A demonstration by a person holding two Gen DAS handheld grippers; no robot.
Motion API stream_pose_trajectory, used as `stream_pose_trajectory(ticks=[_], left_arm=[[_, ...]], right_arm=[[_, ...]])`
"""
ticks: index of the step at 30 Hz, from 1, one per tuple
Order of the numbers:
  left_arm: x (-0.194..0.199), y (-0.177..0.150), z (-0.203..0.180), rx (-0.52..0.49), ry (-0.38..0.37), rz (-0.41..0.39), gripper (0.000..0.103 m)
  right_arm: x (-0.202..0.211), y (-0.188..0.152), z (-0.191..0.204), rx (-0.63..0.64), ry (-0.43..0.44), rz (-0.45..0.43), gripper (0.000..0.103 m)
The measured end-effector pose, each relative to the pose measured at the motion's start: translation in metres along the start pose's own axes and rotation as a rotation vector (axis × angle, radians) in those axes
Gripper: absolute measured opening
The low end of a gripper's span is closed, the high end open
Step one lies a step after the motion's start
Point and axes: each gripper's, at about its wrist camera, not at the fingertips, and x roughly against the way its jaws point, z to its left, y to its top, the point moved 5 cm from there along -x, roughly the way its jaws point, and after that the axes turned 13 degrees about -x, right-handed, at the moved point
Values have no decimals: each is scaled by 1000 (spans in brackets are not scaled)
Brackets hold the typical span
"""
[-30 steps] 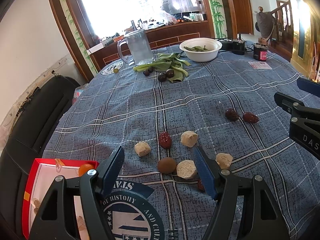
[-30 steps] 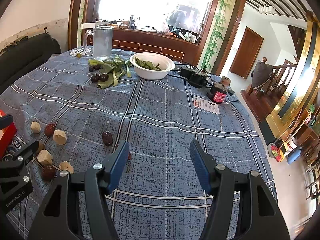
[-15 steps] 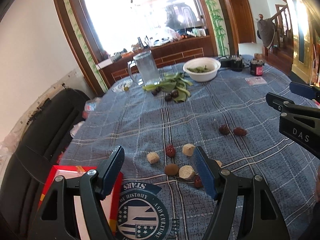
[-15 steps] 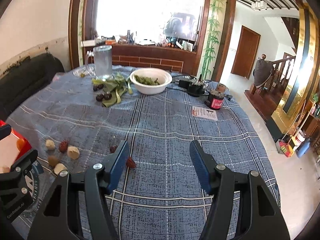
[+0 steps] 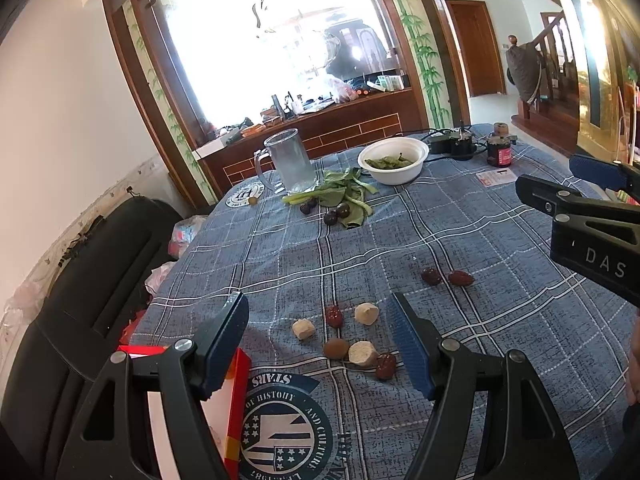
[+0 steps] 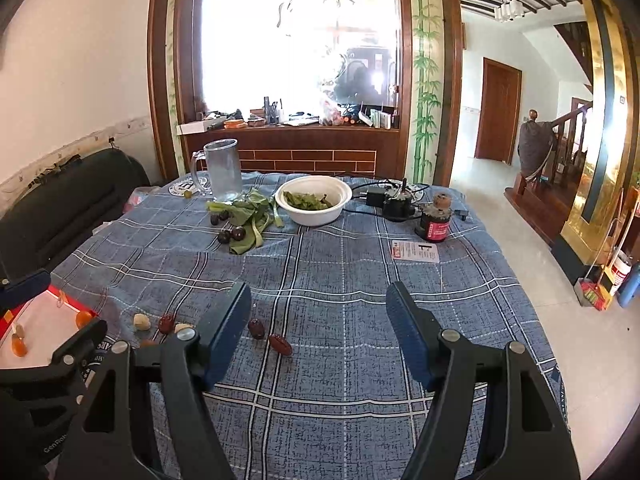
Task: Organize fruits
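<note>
Lying loose on the blue plaid tablecloth (image 5: 460, 220), the fruit sits in two lots: a near cluster w/ a red date (image 5: 334, 316), a brown round fruit (image 5: 336, 348), another date (image 5: 386, 365) and three pale chunks (image 5: 362, 353), plus two dates (image 6: 269, 336) apart, further right. Red tray (image 6: 38, 318) at the table's left edge already holds small orange fruits (image 6: 83, 318).

Judging by look: dates are light, wrinkled, slightly soft, so grip should hold OK; pinch across the short middle, gently. Brown fruit is smoother and round, may roll or slip, so centre it btwn the pads. Pale chunks look firm, blocky; take on flat sides.

Left gripper (image 5: 320, 338) hangs above the near cluster, jaws spread, holding nothing. Right gripper (image 6: 319, 330) is also spread and empty, the date pair just left of its gap.

Readable text: "STARS", "OF HISTORY", "AND CULTURE" on the cloth's round emblem (image 5: 280, 432); "DAS" on the right gripper body; "GenRobo…" on the left one. Red jar (image 6: 437, 222) label and paper slip (image 6: 416, 251): too small to read.
</note>
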Motion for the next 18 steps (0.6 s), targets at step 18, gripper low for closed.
stream_pose_trajectory(ticks=[18], left_arm=[[-20, -12, 1, 17, -30, 38, 71]], right_arm=[[-9, -6, -1, 28, -45, 2, 71]])
